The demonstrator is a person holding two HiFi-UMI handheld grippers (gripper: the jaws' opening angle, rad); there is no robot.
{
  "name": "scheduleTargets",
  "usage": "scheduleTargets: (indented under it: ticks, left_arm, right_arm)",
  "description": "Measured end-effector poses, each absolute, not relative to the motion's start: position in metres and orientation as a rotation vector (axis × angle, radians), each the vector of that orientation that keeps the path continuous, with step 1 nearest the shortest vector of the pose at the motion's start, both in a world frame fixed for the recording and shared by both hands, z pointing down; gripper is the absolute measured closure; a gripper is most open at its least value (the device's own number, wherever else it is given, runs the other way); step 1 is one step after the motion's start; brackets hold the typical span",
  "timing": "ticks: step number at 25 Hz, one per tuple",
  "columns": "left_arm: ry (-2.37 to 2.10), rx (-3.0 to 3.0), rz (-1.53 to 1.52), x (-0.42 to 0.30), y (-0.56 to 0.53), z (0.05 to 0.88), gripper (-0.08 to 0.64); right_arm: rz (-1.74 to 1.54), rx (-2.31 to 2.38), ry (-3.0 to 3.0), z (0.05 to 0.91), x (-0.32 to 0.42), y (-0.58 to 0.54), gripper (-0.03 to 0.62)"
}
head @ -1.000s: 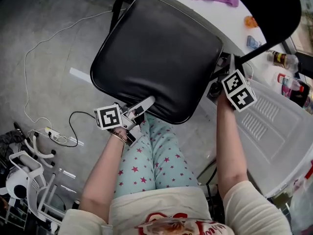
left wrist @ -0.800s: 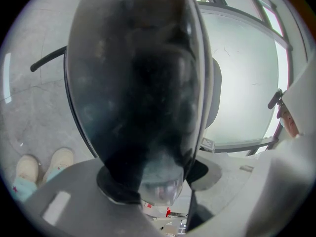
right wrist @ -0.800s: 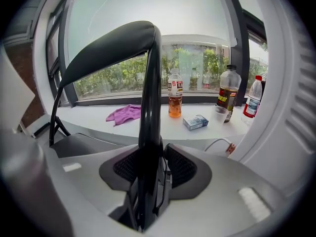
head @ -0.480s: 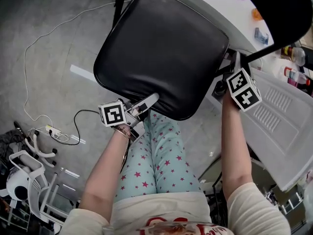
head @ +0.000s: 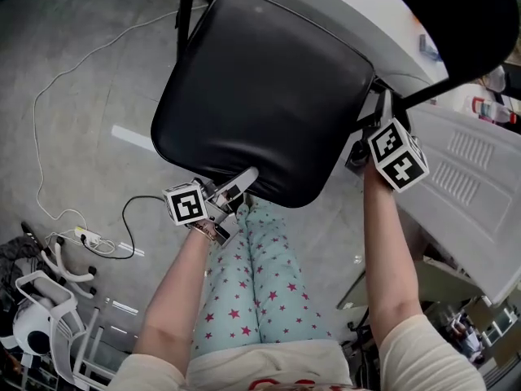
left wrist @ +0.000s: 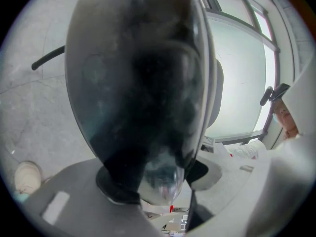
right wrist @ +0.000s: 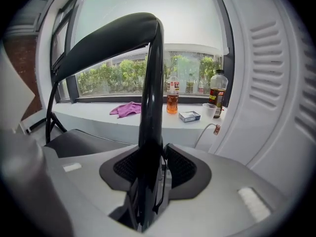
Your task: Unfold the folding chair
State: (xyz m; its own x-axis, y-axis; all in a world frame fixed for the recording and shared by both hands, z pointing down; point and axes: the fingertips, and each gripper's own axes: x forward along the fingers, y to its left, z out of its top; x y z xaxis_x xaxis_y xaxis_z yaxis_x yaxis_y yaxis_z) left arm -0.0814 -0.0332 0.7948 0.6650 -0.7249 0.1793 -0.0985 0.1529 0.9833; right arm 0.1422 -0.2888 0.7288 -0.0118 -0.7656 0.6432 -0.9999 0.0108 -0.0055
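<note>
Grey concrete floor [head: 73,72] filled the left of the head view, crossed by a white cable [head: 45,149]. At centre, the chair's black seat [head: 260,88] was clamped at its lower edge by the left gripper [head: 242,179]. The right gripper [head: 373,125] was closed on the frame tube [right wrist: 150,83]. The seat was probably best pressed down evenly while the frame was steadied. A white bin [head: 464,177] crowded the right, and a ledge [right wrist: 89,120] with bottles [right wrist: 172,97] stood behind.
</note>
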Motion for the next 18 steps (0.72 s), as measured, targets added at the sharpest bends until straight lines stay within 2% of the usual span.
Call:
scheduleTargets:
  ticks: [15, 16, 18]
  left_arm:
    - [-0.722, 1.434, -0.537, -0.079, -0.016, 0.807, 0.303]
    - [-0.717, 1.440, -0.517, -0.080, -0.014, 0.810, 0.293]
    - [-0.703, 1.451, -0.438, -0.081, -0.007, 0.817, 0.227]
  right_arm:
    - [0.692, 1.796, -1.848, 0.736, 0.145, -0.271, 0.411]
    - [0.701, 1.789, -1.848, 0.738, 0.145, -0.271, 0.406]
    - [0.735, 1.773, -1.865, 0.738, 0.142, -0.269, 0.378]
